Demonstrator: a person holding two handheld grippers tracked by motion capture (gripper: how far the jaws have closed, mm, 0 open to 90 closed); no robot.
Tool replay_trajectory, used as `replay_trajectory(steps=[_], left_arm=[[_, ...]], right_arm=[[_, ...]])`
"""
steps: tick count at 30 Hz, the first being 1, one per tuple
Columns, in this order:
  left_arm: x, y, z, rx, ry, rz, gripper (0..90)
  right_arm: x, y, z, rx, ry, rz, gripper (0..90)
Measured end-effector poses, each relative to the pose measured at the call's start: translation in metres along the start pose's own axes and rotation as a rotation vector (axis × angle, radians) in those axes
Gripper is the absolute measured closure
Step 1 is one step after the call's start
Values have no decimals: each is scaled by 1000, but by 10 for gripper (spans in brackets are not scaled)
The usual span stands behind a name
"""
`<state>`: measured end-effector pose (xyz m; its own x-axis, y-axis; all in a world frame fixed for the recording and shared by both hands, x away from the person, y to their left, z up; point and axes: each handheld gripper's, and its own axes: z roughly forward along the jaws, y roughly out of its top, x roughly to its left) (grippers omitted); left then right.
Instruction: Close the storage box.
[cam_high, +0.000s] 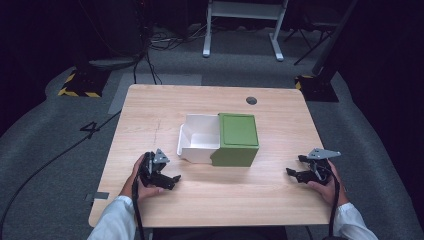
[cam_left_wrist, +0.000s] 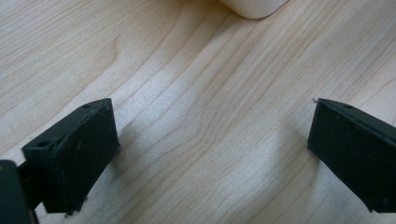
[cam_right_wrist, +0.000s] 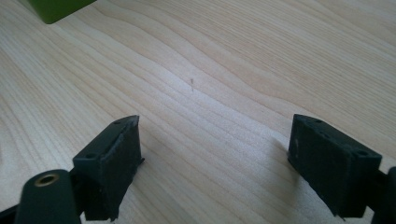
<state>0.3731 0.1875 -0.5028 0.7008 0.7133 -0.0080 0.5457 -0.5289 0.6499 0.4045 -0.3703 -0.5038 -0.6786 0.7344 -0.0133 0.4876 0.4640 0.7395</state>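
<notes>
Wooden table (cam_high: 210, 200) holds a white-and-green box (cam_high: 220, 140) between both grippers, fingers apart, empty.

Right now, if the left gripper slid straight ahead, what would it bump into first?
Probably the white drawer. The left gripper is open over bare table, and the drawer's rounded corner sits ahead, slightly to one side, so it might only graze it.

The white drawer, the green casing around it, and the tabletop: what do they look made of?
White drawer: likely moulded plastic, smooth with a slight sheen and rounded corners. Green casing: probably plastic too, matte, uniform colour with a recessed top panel. Tabletop: pale wood or wood-look laminate; the grain lines show clearly between the jaws in both gripper views, which cannot settle it.
</notes>
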Motion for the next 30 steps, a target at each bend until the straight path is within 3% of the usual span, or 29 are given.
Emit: replay_trajectory(steps=[3,5,6,9,11,15,19,27,30], left_arm=[[1,1,-3,-1,24,18,83],[3,2,-6,-2,25,20,179],[3,3,-6,-2,46,20,210],[5,3,-11,-2,80,37,189],[7,3,-14,-9,72,24,217],[15,7,-26,-72,86,-6,222],[24,10,-36,-91,79,-32,270],[45,26,-51,-175,147,-71,271],[48,31,-54,-193,144,-87,271]], right_arm=[[0,0,0,0,0,0,172],[0,0,0,0,1,1,172],[0,0,0,-1,2,1,172],[0,0,0,-1,3,1,172],[0,0,0,-1,4,1,171],[0,0,0,-1,2,1,171],[0,0,0,0,2,1,171],[0,0,0,0,3,1,171],[0,0,0,0,3,0,171]])
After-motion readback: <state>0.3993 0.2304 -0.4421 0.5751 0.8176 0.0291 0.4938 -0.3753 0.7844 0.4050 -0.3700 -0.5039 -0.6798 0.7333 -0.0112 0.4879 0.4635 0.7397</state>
